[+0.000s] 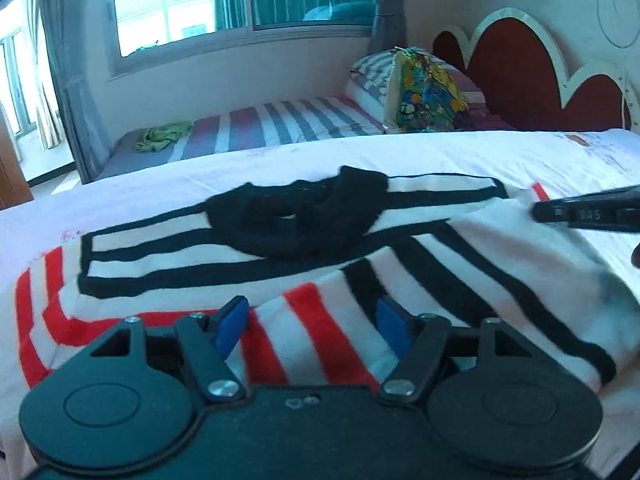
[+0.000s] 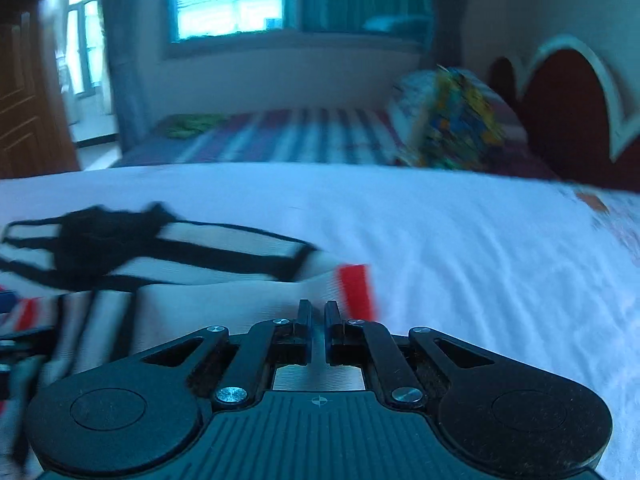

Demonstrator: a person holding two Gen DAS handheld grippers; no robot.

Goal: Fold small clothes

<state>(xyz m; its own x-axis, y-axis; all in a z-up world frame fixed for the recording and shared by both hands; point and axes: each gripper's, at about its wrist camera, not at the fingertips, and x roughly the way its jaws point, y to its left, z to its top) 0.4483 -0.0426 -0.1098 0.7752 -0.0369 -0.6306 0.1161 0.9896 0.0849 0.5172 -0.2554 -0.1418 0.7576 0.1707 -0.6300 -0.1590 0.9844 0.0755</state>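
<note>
The left gripper [image 1: 312, 328] has its blue pads [image 1: 232, 326] spread wide over the striped sweater [image 1: 248, 256], with red and white cloth lying loose between them. The right gripper [image 2: 318, 330] is pressed together, pinching a thin edge of that sweater. The sweater lies on the white bed sheet [image 1: 400, 156], its black collar [image 1: 296, 216] at twelve o'clock from the left gripper.

Soft knitted striped garment [image 1: 280, 280] lies on a smooth white cotton bedsheet [image 1: 400, 152].
</note>
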